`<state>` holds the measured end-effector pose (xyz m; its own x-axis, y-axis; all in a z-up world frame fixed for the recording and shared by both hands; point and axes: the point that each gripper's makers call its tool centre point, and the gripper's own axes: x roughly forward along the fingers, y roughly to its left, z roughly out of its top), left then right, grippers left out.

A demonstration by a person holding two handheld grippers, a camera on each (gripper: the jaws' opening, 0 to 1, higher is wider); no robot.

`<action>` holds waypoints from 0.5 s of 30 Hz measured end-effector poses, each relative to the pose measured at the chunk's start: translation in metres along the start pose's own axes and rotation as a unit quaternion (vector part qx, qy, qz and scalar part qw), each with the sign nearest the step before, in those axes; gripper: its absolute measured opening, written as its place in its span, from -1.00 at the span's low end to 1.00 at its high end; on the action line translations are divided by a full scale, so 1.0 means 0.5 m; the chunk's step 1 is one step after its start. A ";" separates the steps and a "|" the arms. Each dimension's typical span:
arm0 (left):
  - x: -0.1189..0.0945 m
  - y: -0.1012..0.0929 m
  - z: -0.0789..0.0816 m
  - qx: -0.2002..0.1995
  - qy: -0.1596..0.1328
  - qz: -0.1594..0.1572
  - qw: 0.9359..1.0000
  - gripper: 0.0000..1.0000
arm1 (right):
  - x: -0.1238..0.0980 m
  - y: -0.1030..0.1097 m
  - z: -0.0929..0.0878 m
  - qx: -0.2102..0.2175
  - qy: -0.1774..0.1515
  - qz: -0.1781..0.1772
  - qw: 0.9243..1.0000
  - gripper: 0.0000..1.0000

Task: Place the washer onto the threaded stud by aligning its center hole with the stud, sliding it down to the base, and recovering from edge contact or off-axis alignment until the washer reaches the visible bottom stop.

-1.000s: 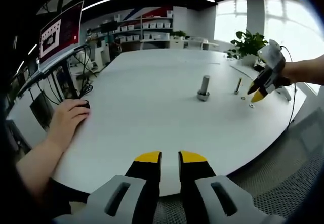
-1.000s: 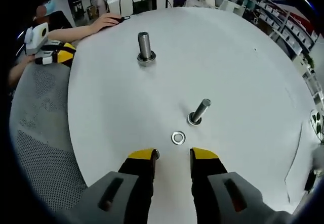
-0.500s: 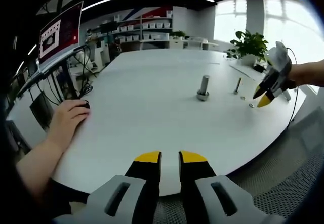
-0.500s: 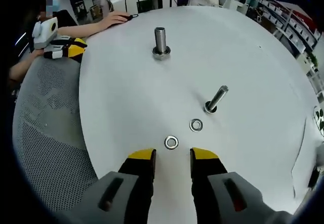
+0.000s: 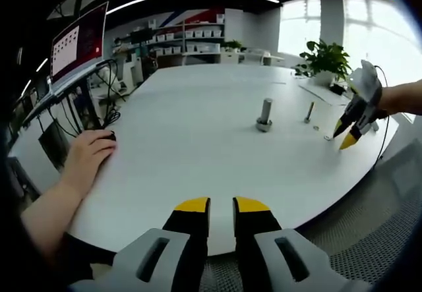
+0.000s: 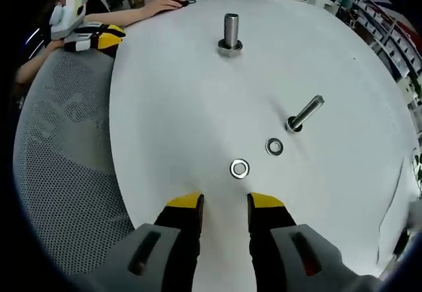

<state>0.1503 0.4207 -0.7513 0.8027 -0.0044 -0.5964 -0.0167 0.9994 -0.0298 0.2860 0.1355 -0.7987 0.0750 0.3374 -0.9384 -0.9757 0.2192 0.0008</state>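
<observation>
**Over the white table, both grippers hang empty above the washers**

On the white table (image 6: pixel 198 94) two washers lie flat near its curved edge. The nearer washer (image 6: pixel 239 169) sits just ahead of the right gripper (image 6: pixel 225 201), whose yellow-tipped jaws stand parted with nothing between them. The farther washer (image 6: pixel 274 147) lies just beside the base of the slim threaded stud (image 6: pixel 304 113), apart from it; neither washer is on a stud. The thicker stud (image 6: pixel 230 33) stands upright farther across the table on its wide base.

The right gripper looks steeply down onto the tabletop from above the table's edge, with grey mesh (image 6: pixel 66 173) to one side. Seen from the left gripper view, that same right gripper (image 5: pixel 348 134) is held by a hand (image 5: pixel 395 97) that reaches in from the side, its yellow tips angled downward above the table, spread apart.

The left gripper (image 5: pixel 221 204) is held low and level at the near edge of the table, its jaws slightly apart and empty. The right gripper view shows it lying off the table beside the mesh, well apart from the studs.

The left gripper view alone takes in a person's hand (image 5: pixel 89 153) resting on the table on a dark mouse, a monitor (image 5: pixel 78 41), shelving, a potted plant (image 5: pixel 324 58) and bright windows. From there the washers are tiny specks beside the slim stud (image 5: pixel 309 111); the thicker stud (image 5: pixel 265 115) reads clearly.
</observation>
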 end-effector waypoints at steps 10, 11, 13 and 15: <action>0.000 0.000 0.001 -0.002 -0.001 -0.001 1.000 -0.77 | 0.009 -0.006 0.017 -0.019 0.027 0.006 0.999 -0.42; -0.001 0.000 0.001 -0.002 -0.002 -0.001 1.000 -0.77 | 0.010 -0.006 0.018 -0.018 0.026 0.005 0.999 -0.42; 0.000 0.000 0.001 -0.002 -0.002 -0.001 1.000 -0.77 | 0.010 -0.003 0.019 -0.024 0.026 0.004 0.999 -0.42; 0.000 0.000 0.001 -0.002 -0.002 -0.001 1.000 -0.77 | 0.011 -0.003 0.020 -0.025 0.027 0.004 0.999 -0.42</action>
<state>0.1505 0.4205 -0.7508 0.8050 -0.0065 -0.5933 -0.0167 0.9993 -0.0337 0.2897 0.1461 -0.8002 0.0578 0.2896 -0.9554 -0.9854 0.1701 -0.0081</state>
